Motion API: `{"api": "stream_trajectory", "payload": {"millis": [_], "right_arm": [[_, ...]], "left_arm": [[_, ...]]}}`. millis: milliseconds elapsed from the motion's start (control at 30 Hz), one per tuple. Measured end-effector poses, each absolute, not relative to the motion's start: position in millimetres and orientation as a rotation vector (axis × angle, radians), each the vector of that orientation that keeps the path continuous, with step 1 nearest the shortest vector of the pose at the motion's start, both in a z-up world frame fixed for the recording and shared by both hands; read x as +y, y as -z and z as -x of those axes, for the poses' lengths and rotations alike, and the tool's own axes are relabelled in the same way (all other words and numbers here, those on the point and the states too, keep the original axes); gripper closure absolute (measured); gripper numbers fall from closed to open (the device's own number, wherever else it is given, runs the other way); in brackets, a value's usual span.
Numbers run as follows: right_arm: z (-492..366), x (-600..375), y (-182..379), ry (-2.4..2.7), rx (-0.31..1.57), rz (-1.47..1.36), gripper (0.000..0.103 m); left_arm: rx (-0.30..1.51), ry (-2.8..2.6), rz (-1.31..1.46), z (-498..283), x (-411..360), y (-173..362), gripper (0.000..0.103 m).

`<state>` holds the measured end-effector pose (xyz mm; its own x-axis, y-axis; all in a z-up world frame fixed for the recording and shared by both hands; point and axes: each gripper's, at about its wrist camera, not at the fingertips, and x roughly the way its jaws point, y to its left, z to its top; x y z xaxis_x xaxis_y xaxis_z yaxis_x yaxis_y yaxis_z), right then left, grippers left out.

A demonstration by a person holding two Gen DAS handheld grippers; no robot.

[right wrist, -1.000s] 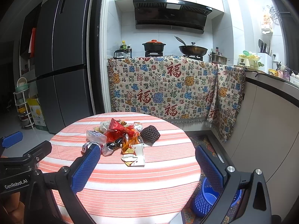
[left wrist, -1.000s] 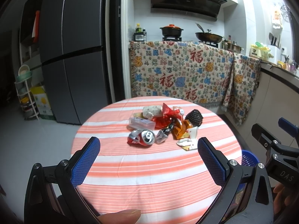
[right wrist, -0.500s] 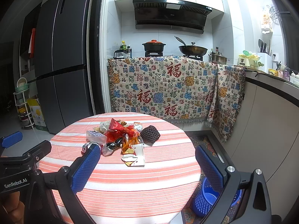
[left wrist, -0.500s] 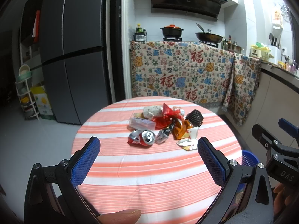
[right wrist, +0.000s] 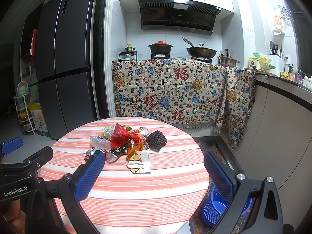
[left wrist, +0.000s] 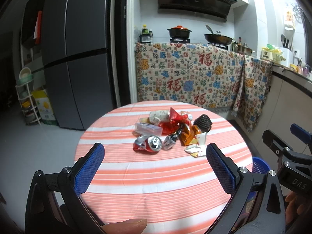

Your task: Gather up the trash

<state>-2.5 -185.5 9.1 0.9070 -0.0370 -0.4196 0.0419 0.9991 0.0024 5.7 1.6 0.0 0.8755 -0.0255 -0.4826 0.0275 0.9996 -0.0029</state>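
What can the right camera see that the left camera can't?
Only the right view looks down into the blue basket on the floor beside the table; the left view catches just its rim behind a finger. Only the left view shows the crushed red can whole; in the right view a finger hides most of it. Both show the striped table, the trash pile and open grippers.
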Motion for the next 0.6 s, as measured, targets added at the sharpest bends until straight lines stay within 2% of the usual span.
{"api": "stream_trajectory", "payload": {"millis": [600], "right_arm": [[0.9,-186.3,-4.8,0.044,0.439,-0.013,0.0]], "left_arm": [[0.512,0.023,-0.002,-7.2,8.0,5.8,0.0]]}}
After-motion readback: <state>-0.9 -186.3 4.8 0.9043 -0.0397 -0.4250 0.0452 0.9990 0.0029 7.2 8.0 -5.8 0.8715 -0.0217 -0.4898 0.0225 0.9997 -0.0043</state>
